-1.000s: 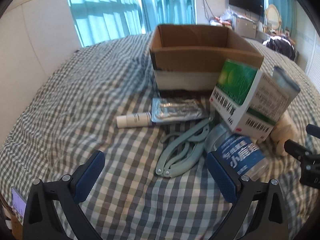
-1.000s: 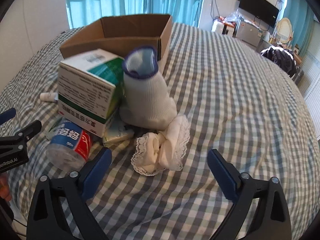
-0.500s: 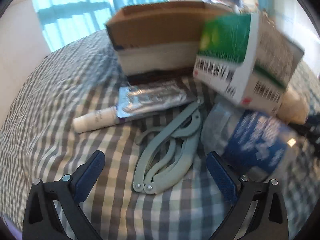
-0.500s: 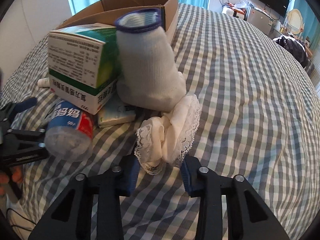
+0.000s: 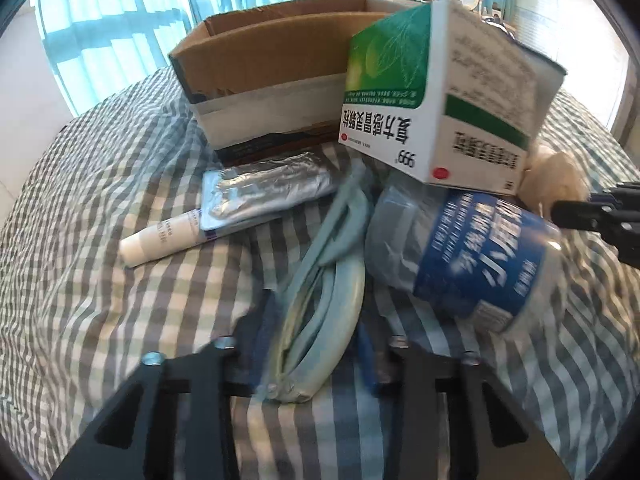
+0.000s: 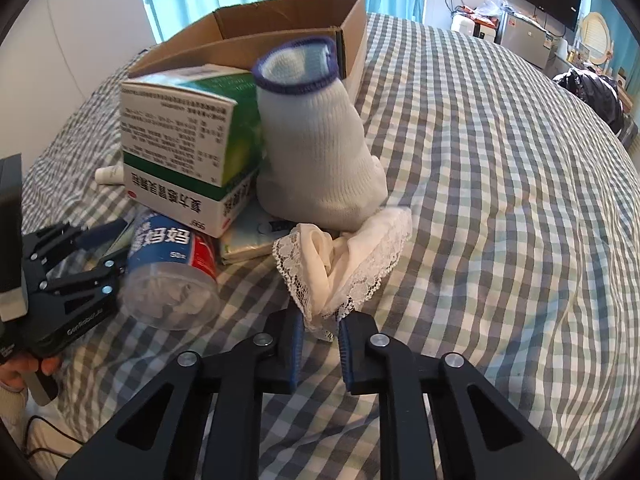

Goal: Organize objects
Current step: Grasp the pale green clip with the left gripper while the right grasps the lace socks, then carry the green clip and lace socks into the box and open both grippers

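1. Lace-trimmed cloth [image 6: 344, 268] lay on the checked bedspread [image 6: 500, 184]; the right gripper [image 6: 320, 340] had just closed, its 2 blue pads pinching the cloth's near edge.
2. The left gripper [image 5: 308, 360] had just been closing around the pale green folding hanger [image 5: 320, 312]; its pads were blurred, and contact could not be told.
3. A clear jar with a blue label [image 5: 472, 256] lay on its side just right of the hanger.
4. A green-and-white medicine box [image 5: 440, 96] rested tilted on the jar; a white sock [image 6: 316, 140] stood beside it.
5. A foil pack [image 5: 268, 192] overlapped a white tube [image 5: 160, 236].
6. An open cardboard box [image 5: 264, 52] stood behind.
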The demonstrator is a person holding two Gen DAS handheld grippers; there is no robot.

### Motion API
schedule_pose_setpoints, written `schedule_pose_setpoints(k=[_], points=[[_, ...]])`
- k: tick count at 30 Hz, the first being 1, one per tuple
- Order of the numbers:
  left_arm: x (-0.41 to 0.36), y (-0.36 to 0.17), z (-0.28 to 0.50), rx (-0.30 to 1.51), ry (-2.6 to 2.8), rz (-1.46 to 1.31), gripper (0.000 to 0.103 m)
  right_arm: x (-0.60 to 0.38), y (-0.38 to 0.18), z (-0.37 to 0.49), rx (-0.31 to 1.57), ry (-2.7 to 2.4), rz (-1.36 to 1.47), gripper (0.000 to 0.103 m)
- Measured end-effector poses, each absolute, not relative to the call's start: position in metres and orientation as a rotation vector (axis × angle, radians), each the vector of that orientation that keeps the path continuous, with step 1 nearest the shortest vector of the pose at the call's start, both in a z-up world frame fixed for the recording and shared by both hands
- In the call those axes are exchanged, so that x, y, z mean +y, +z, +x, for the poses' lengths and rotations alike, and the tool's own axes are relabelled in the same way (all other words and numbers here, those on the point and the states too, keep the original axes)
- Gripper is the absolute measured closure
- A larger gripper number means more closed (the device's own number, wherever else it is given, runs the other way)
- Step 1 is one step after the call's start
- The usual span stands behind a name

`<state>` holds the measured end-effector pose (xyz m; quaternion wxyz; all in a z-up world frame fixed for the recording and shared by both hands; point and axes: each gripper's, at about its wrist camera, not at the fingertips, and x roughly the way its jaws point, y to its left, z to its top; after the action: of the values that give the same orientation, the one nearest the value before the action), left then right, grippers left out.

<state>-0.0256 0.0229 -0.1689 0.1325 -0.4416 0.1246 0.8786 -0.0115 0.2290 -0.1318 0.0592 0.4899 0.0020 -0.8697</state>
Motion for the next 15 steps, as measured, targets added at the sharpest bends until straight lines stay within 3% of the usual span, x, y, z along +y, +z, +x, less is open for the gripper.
schedule_pose_setpoints(k=[1,2,15], points=[[0.022,-0.167,-0.022,0.367,2.555,-1.285,0.09,0.228,-0.13,-0.011,0.006,-2.635,1.479,0.09],[0.019,-0.165,-0.018,0.361,2.553,-1.288,0.093,0.227,-0.128,-0.008,0.005,-2.637,1.47,0.091],[-0.016,-0.12,0.005,0.223,2.567,-1.274,0.094,0.204,-0.084,0.004,0.076,-2.666,1.367,0.091]])
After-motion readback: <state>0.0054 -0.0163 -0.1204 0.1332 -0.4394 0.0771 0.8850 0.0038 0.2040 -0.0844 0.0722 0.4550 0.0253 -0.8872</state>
